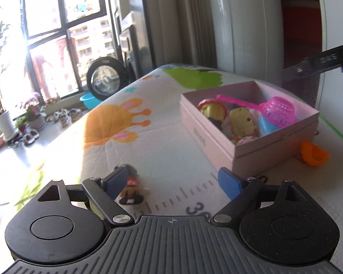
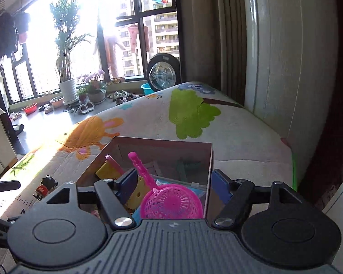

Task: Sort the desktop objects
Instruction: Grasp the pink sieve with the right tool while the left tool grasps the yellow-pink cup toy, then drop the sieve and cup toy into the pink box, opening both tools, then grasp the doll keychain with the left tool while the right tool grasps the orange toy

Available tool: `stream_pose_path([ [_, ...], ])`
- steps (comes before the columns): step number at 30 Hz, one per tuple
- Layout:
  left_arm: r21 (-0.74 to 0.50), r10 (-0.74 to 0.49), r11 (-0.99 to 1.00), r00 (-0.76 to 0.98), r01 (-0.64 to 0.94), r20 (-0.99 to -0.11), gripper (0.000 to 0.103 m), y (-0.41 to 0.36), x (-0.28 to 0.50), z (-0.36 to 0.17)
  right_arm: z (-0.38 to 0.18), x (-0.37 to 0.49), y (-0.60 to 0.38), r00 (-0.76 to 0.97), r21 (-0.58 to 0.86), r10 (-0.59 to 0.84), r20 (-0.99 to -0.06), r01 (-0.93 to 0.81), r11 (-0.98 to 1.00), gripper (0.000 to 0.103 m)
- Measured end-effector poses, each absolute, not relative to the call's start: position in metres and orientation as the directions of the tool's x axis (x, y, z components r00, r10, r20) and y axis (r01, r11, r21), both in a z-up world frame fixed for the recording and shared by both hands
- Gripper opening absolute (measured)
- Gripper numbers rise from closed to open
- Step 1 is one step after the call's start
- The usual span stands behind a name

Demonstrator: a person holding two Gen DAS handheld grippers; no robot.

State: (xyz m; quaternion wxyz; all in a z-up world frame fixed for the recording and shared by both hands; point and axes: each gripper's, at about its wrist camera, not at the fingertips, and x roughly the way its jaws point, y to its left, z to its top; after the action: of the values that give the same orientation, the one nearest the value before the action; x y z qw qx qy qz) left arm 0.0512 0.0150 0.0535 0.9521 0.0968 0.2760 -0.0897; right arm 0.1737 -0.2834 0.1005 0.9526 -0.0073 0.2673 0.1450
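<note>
The left gripper (image 1: 172,183) hangs low over the mat (image 1: 171,137), its fingers spread wide, gripping nothing. A small doll (image 1: 131,188) lies on the mat just beside its left finger. The right gripper (image 2: 171,186) is spread too, above the near end of the pink box (image 2: 207,159), over a pink sieve (image 2: 171,203). An orange toy (image 1: 313,154) sits right of the box.

Printed ruler scale (image 1: 189,196) running along the near edge of the play mat (image 1: 162,141), tick marks clear, "30" readable beside them. Embossed lettering on the pink box (image 1: 205,140) side, too blurred to read.
</note>
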Motion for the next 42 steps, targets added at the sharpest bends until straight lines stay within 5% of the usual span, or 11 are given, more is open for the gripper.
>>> stream_pose_path([
  [5, 0.121, -0.057, 0.98, 0.813, 0.155, -0.579, 0.092, 0.038, 0.049, 0.036, 0.086, 0.12, -0.29, 0.799, -0.037, 0.271, -0.537, -0.344, 0.938, 0.083],
  [16, 0.081, 0.022, 0.996, 0.771, 0.039, -0.637, 0.086, 0.05, 0.117, 0.029, 0.031, 0.111, -0.263, 0.699, 0.014, 0.304, -0.648, -0.387, 0.922, 0.083],
  [19, 0.071, 0.026, 0.997, 0.744, 0.03, -0.667, 0.067, 0.05, 0.134, 0.023, 0.027, 0.115, -0.259, 0.687, 0.016, 0.31, -0.658, -0.398, 0.917, 0.083],
  [21, 0.084, 0.036, 0.996, 0.74, 0.028, -0.672, 0.04, 0.05, 0.134, 0.022, 0.025, 0.115, -0.258, 0.679, 0.02, 0.314, -0.664, -0.404, 0.915, 0.078],
  [22, 0.087, 0.033, 0.996, 0.738, 0.035, -0.674, 0.035, 0.049, 0.13, 0.023, 0.023, 0.116, -0.257, 0.676, 0.024, 0.318, -0.665, -0.406, 0.914, 0.075],
  [24, 0.086, 0.014, 0.995, 0.741, 0.058, -0.671, 0.035, 0.047, 0.119, 0.025, 0.023, 0.117, -0.257, 0.671, 0.037, 0.326, -0.666, -0.407, 0.913, 0.067],
  [35, 0.083, -0.292, 0.886, 0.689, 0.456, -0.663, 0.041, -0.021, -0.017, 0.023, 0.029, 0.1, -0.243, 0.634, 0.094, 0.409, -0.656, -0.469, 0.878, 0.067],
  [39, 0.17, -0.233, 0.883, 0.722, 0.438, -0.651, 0.061, -0.021, -0.029, 0.016, 0.034, 0.083, -0.232, 0.607, 0.111, 0.46, -0.648, -0.522, 0.846, 0.067],
  [42, 0.232, -0.142, 0.902, 0.757, 0.364, -0.637, 0.067, -0.01, -0.022, 0.017, 0.038, 0.071, -0.225, 0.6, 0.109, 0.485, -0.636, -0.552, 0.827, 0.071],
])
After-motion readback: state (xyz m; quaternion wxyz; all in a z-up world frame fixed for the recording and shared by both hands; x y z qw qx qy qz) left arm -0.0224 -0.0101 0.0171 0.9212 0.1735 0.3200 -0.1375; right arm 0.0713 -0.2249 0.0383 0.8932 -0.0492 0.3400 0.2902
